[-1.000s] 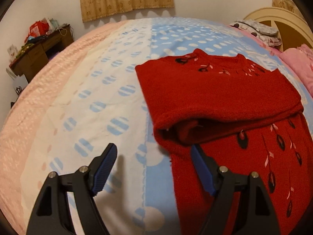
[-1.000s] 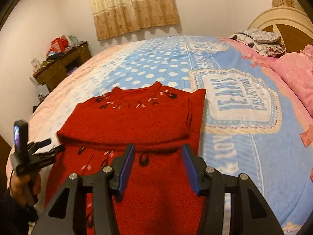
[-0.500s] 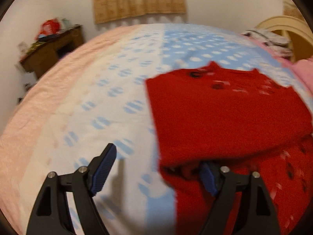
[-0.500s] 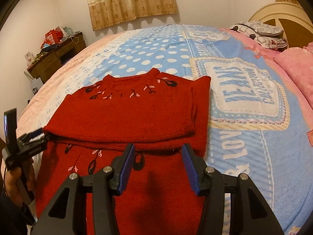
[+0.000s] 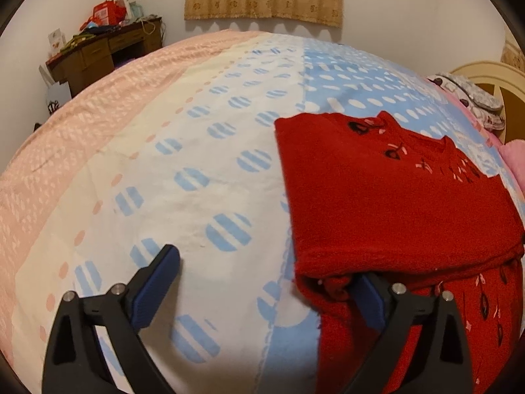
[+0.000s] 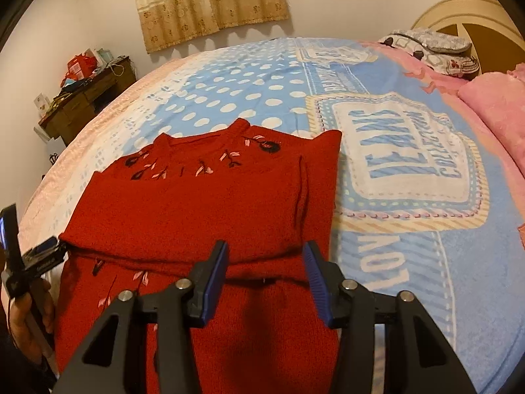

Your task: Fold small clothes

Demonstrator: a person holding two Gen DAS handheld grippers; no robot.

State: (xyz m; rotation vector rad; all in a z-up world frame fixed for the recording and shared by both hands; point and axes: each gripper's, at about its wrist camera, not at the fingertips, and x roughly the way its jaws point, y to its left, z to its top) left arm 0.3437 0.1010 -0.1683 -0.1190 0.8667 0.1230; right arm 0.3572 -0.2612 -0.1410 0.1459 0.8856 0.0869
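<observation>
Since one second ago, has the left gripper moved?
Yes. The left gripper has come in toward the red sweater: its right finger now sits at the folded edge, and its jaws have just been opening.

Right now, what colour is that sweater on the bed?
Red sweater with dark and pink embroidery; clearest from the right wrist.

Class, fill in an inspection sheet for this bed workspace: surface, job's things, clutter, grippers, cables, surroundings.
Surface: bed sheet, pink, cream and blue, dotted.
Job's things: red sweater, flat, sleeves folded in across the chest.
Clutter: pink blanket and patterned pillow near the headboard.
Grippers: left gripper open, jaws just widened, one finger at the sweater's fold edge; right gripper open over the sweater.
Cables: nothing seen.
Surroundings: cluttered wooden desk, curtain, headboard.
</observation>
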